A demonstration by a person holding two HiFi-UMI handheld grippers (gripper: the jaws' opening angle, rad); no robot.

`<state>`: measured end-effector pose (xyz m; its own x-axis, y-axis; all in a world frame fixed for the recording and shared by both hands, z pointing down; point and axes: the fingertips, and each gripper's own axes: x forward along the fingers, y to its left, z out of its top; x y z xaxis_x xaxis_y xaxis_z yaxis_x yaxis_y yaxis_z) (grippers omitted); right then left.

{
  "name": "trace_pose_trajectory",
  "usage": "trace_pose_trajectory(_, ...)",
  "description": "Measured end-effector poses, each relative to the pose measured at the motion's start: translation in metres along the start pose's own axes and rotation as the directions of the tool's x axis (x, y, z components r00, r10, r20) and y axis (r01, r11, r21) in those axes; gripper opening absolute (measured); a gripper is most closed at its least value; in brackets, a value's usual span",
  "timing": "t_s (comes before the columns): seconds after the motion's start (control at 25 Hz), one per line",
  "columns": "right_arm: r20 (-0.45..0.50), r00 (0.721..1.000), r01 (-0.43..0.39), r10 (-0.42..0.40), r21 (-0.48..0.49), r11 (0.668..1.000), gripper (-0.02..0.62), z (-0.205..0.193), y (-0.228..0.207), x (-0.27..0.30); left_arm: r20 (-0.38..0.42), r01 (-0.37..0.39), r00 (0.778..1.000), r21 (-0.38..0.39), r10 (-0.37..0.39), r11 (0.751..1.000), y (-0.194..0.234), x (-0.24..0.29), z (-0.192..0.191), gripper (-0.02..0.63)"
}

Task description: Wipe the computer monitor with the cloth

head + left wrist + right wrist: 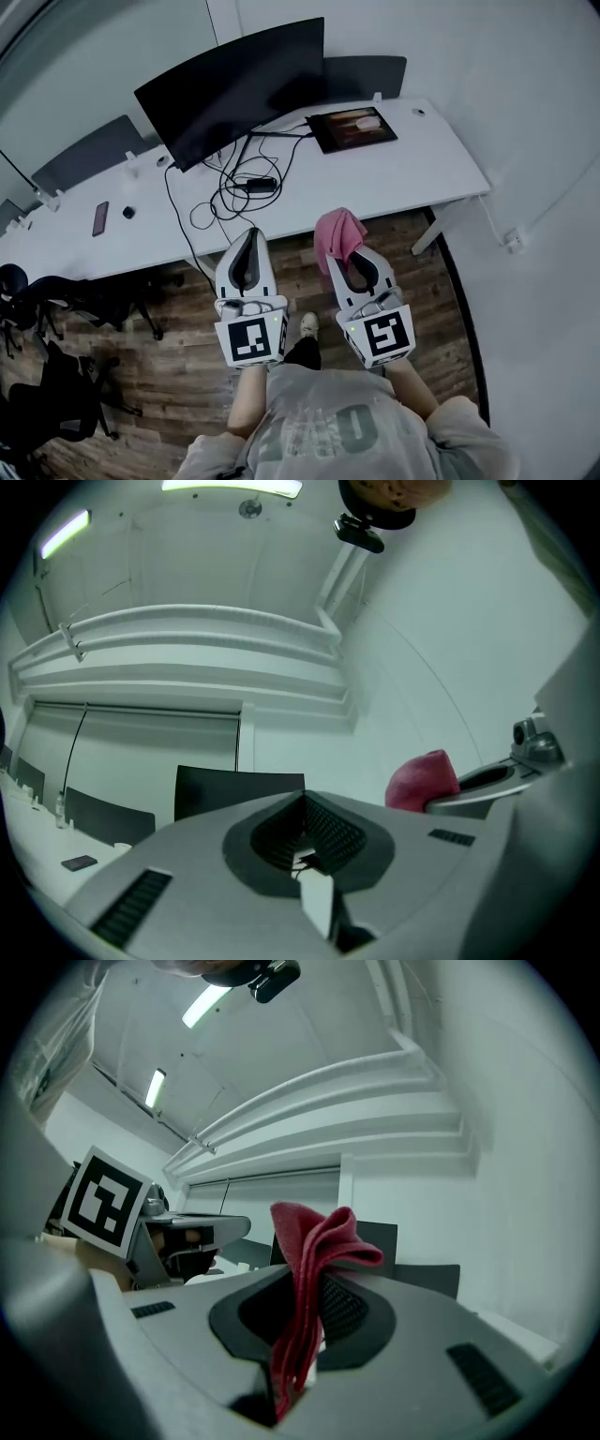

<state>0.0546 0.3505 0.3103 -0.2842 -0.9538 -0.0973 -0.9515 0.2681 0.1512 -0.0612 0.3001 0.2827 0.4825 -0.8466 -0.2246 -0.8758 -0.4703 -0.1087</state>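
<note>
In the right gripper (354, 265), jaws pressed together on a pink cloth (339, 232): folded lengthwise, long axis in line with the jaws, a bunched upper end poking out past the fingertips towards the desk (412, 173), the lower end trailing back between the pads. Same grip plain in the right gripper view, with the cloth (309, 1269) standing up out of the right gripper (314, 1314) and flopping over at the top. Left gripper (249, 246) just beside it at the same height, fingertips closed on each other with nothing between them, as confirmed in its own view (305, 841). Both tools held low over the wooden floor (169, 366), short of the desk's near edge and well apart from the computer monitor (239, 89). Monitor upright at the back of the white desk, wide and dark, long axis running along the desk, screen facing the near edge. In front of its stand, a tangle of black cables (239, 187); to the left, a phone (100, 217) lying flat.
</note>
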Motion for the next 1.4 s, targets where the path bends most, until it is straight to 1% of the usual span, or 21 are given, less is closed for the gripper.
trace_pose_trajectory(0.12, 0.015, 1.000, 0.017, -0.017, -0.019, 1.000, 0.051, 0.000, -0.031, 0.068, 0.037, 0.013, 0.999, 0.007, -0.013, 1.000, 0.024, 0.063, 0.000, 0.014)
trace_pose_trajectory(0.24, 0.023, 1.000, 0.018, -0.018, -0.026, 0.999, 0.051, 0.002, -0.053, 0.128, 0.067, 0.025, 0.997, -0.018, -0.024, 1.000, 0.042, 0.117, 0.000, 0.014)
trace_pose_trajectory(0.36, 0.032, 0.999, 0.008, -0.007, -0.018, 1.000, 0.051, 0.008, -0.070, 0.177, 0.051, 0.031, 0.998, -0.027, -0.029, 0.999, 0.061, 0.166, -0.012, 0.014)
trace_pose_trajectory(0.48, 0.026, 1.000, 0.010, -0.010, -0.009, 1.000, 0.051, 0.007, -0.090, 0.212, 0.036, 0.029, 0.999, -0.038, -0.027, 0.999, 0.072, 0.207, -0.022, 0.014)
trace_pose_trajectory(0.56, 0.015, 1.000, 0.008, -0.008, 0.004, 1.000, 0.051, 0.002, -0.104, 0.232, 0.029, 0.026, 0.999, -0.041, -0.025, 0.999, 0.074, 0.230, -0.028, 0.014)
trace_pose_trajectory(0.72, 0.013, 1.000, 0.010, -0.010, 0.001, 1.000, 0.051, -0.015, -0.134, 0.269, 0.015, 0.017, 1.000, -0.038, -0.016, 0.999, 0.076, 0.267, -0.039, 0.014)
trace_pose_trajectory(0.96, 0.026, 0.998, -0.064, 0.063, 0.063, 0.996, 0.051, -0.036, -0.159, 0.311, -0.027, -0.005, 1.000, -0.042, 0.004, 0.999, 0.074, 0.312, -0.061, 0.014)
trace_pose_trajectory(1.2, 0.042, 0.991, -0.132, 0.128, 0.095, 0.987, 0.051, -0.049, -0.187, 0.340, -0.065, -0.027, 0.998, 0.003, 0.027, 1.000, 0.066, 0.352, -0.083, 0.014)
trace_pose_trajectory(1.32, 0.047, 0.990, -0.139, 0.135, 0.103, 0.985, 0.051, -0.055, -0.203, 0.352, -0.042, -0.028, 0.999, -0.005, 0.028, 1.000, 0.060, 0.377, -0.087, 0.014)
trace_pose_trajectory(1.4, 0.039, 0.990, -0.139, 0.135, 0.110, 0.984, 0.051, -0.061, -0.211, 0.359, -0.027, -0.009, 1.000, -0.013, 0.009, 1.000, 0.054, 0.390, -0.088, 0.014)
